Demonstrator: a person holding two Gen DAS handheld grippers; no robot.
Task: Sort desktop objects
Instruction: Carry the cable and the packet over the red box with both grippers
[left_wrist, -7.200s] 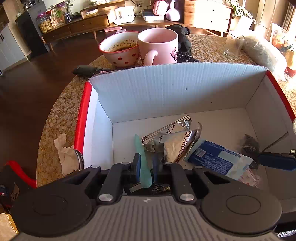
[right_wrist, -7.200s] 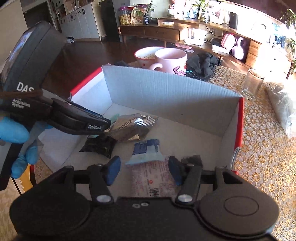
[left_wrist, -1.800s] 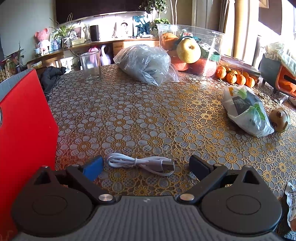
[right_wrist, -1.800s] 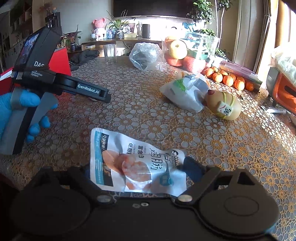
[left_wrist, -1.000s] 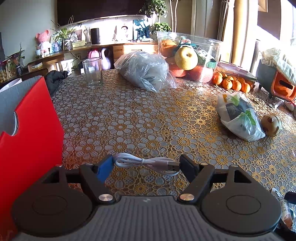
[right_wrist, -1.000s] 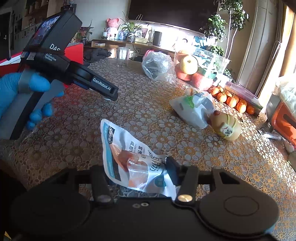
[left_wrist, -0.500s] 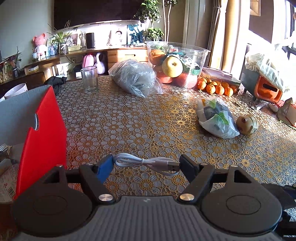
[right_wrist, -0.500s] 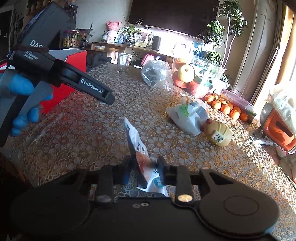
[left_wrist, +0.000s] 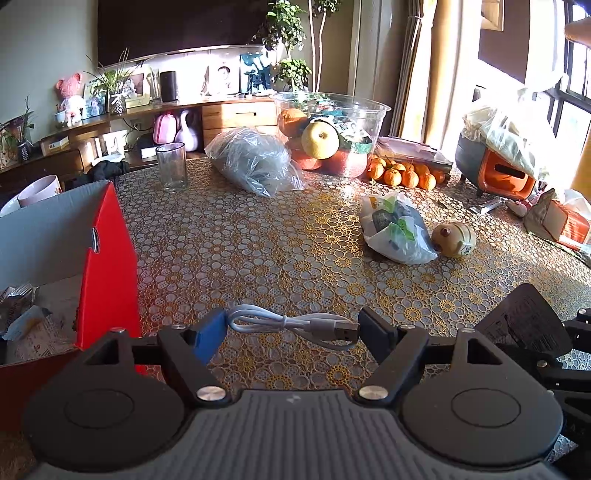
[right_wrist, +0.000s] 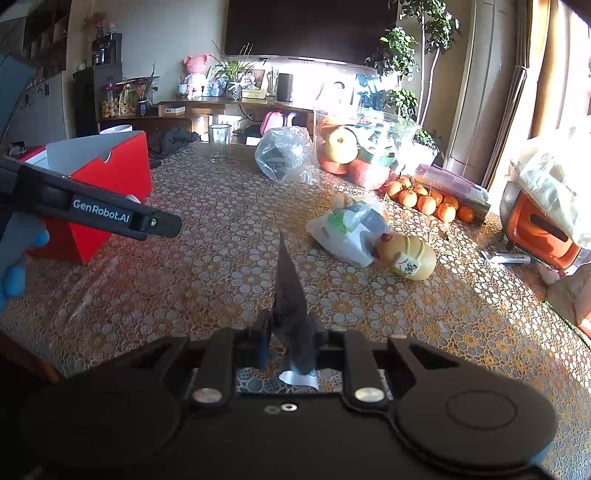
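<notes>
My left tool gripped the coiled white USB cable end to end, the loop against the blue pad and the metal plug against the black pad, the cable lifted clear of the counter; my right tool had just been closing and was clenched on the snack packet, which stood on edge between the pads with its pointed corner rising above them and its pale lower end hanging below; in the left wrist view the same packet showed as a dark sheet at the right edge; the red cardboard box stood on the counter at my left, open at the top, with wrappers lying on its pale floor; from the right wrist view I saw the left tool held in a blue-gloved hand in front of that box; farther off on the patterned cloth lay a white plastic bag with a round brown toy touching it, and a drinking glass stood upright near the far edge.
</notes>
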